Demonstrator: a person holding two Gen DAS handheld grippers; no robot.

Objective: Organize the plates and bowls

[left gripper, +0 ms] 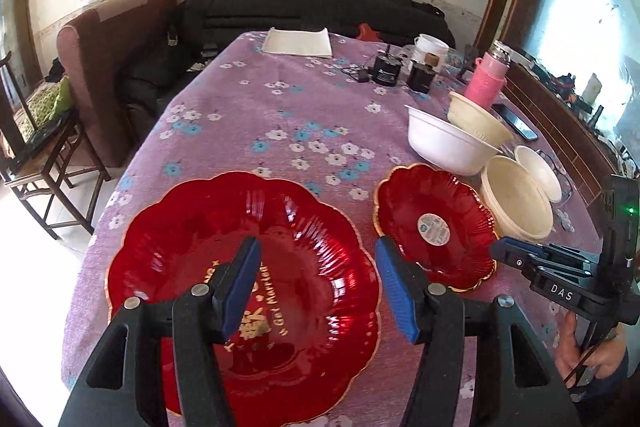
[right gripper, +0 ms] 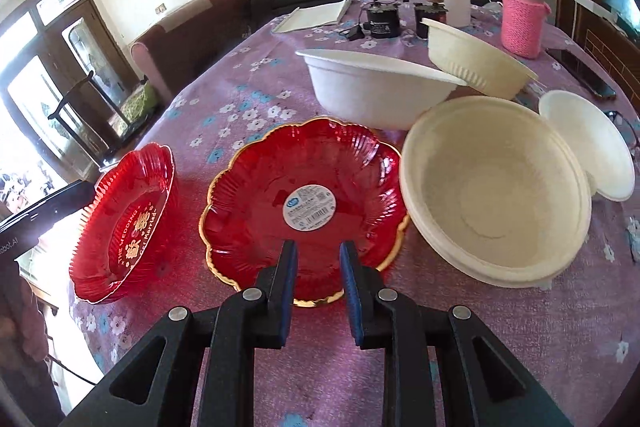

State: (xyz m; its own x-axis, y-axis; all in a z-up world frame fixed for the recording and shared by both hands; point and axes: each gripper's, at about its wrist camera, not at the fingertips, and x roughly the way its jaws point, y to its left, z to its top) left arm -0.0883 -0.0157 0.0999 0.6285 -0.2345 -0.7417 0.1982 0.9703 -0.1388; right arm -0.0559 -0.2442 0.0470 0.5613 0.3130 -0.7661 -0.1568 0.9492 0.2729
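Note:
A large red scalloped plate with gold writing lies at the near left of the purple flowered table. My left gripper hovers over its right side, open, nothing between the fingers. To the right lies a smaller red plate with a gold rim and a round sticker. My right gripper stands over its near edge, jaws a narrow gap apart, gripping nothing. Further right is a stack of cream bowls, with a small white bowl leaning on it. Behind, a cream bowl tilts on a white bowl.
At the back of the table stand a pink flask, two black jars, a white cup and a white pad. A phone lies near the right edge. A sofa and a wooden chair border the table.

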